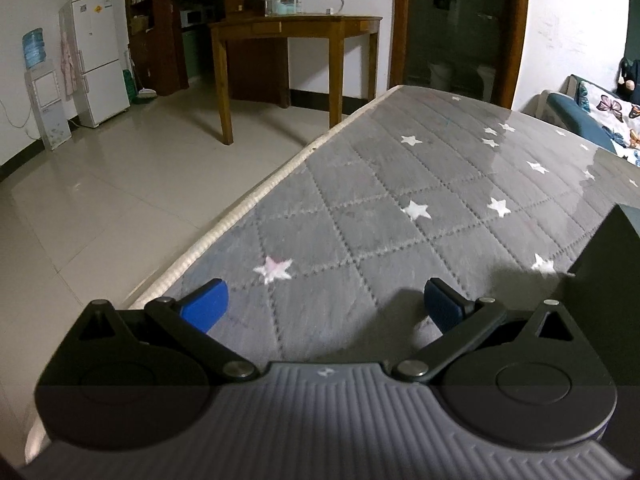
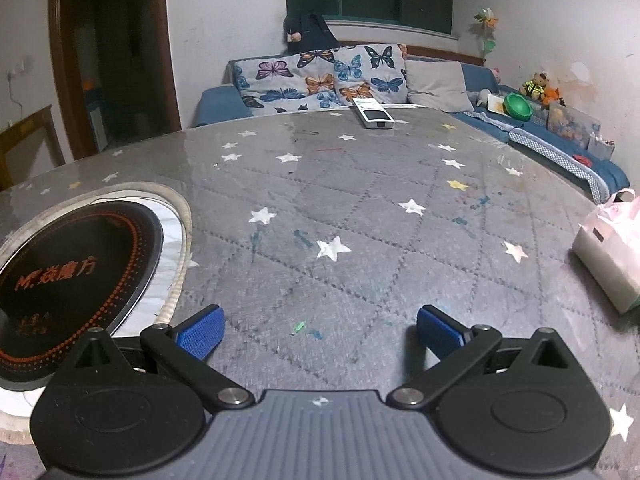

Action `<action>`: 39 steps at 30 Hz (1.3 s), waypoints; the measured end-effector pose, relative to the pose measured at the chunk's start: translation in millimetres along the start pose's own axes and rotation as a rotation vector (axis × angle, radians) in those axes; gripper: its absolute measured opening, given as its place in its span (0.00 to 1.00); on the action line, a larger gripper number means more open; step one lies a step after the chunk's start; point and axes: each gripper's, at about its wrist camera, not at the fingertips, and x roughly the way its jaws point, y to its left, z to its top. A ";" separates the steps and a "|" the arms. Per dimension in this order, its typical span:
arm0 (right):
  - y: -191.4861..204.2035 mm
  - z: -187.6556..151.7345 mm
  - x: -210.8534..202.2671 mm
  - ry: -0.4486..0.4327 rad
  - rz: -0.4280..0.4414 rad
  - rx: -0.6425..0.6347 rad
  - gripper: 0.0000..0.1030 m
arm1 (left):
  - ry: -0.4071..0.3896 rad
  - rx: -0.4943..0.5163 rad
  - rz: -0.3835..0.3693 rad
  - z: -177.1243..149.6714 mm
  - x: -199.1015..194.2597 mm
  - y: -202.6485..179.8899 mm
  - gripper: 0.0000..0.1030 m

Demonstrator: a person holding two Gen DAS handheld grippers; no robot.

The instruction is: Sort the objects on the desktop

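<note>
Both sets of tongs spread wide and empty: left tongs point(image 1: 326, 306) low over a bare stretch of the star-quilted surface point(image 1: 400, 208) near its pale edge, right tongs point(image 2: 320, 330) low over the middle of the same cover. Nearest candidates for sorting well apart from either: a white remote point(image 2: 373, 114) at the far edge by the butterfly cushions, a pale tissue pack point(image 2: 608, 264) off to the right. Likely trouble from here: glossy, reflective cover, so a flat remote apt to skate away under a shallow pinch, perhaps over the far edge onto the sofa. Soft pack prone to crumpling or slipping if squeezed off-centre. Inset black cooktop point(image 2: 68, 264) just beside the right tongs, an easy knock on a leftward swing. Dark box point(image 1: 608, 280) close to the left tongs, another snag.
</note>
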 end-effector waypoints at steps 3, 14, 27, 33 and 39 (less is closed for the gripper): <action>0.7 0.6 1.3 0.001 -0.002 -0.001 1.00 | -0.001 -0.001 -0.003 4.1 4.8 -0.4 1.00; 3.7 -0.4 2.1 0.001 -0.006 -0.008 1.00 | -0.001 -0.005 -0.003 3.8 7.7 0.6 1.00; 4.1 -0.3 3.3 0.000 -0.007 -0.008 1.00 | -0.002 -0.005 -0.002 2.8 5.6 -0.5 1.00; 3.9 -0.4 3.1 0.000 -0.007 -0.008 1.00 | -0.002 -0.006 -0.001 2.3 5.2 -0.8 1.00; 4.0 -0.6 2.9 0.000 -0.007 -0.008 1.00 | -0.002 -0.005 -0.001 2.4 5.6 -1.2 1.00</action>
